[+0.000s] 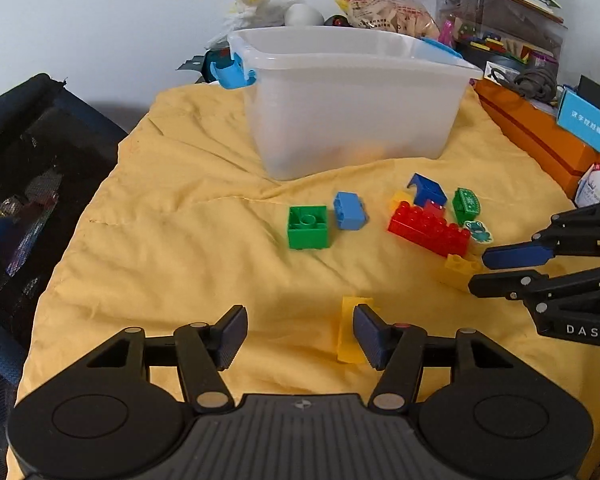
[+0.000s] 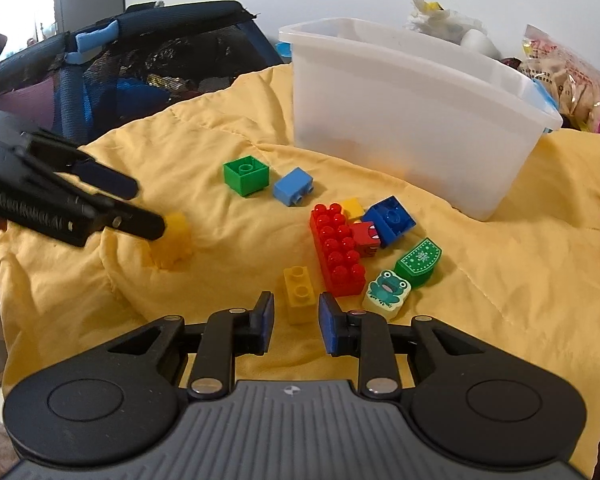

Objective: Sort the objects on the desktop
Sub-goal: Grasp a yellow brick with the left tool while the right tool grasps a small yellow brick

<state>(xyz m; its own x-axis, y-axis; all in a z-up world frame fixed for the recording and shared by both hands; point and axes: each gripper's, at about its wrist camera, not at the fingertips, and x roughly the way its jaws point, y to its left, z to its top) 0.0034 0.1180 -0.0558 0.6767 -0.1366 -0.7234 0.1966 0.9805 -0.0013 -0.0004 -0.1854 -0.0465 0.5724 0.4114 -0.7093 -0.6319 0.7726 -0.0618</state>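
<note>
On the yellow cloth (image 1: 180,240), my left gripper (image 1: 300,336) is open. A yellow block (image 1: 348,328) stands against its right finger, partly hidden behind it. My right gripper (image 2: 296,328) is open too, and a two-stud yellow brick (image 2: 300,296) lies between its fingertips with a small gap on each side. Ahead lie a green brick (image 2: 246,176), a light blue brick (image 2: 294,188), a long red brick (image 2: 338,252), a dark blue piece (image 2: 390,218), a green printed block (image 2: 418,262) and a frog piece (image 2: 386,292). The clear plastic bin (image 1: 352,120) stands behind them.
An orange box (image 1: 540,136) lines the right edge of the cloth. A dark mesh chair (image 1: 28,160) sits off the left edge. Bags (image 1: 388,10) and stacked boxes crowd the wall behind the bin. The left gripper (image 2: 148,208) shows at the right wrist view's left.
</note>
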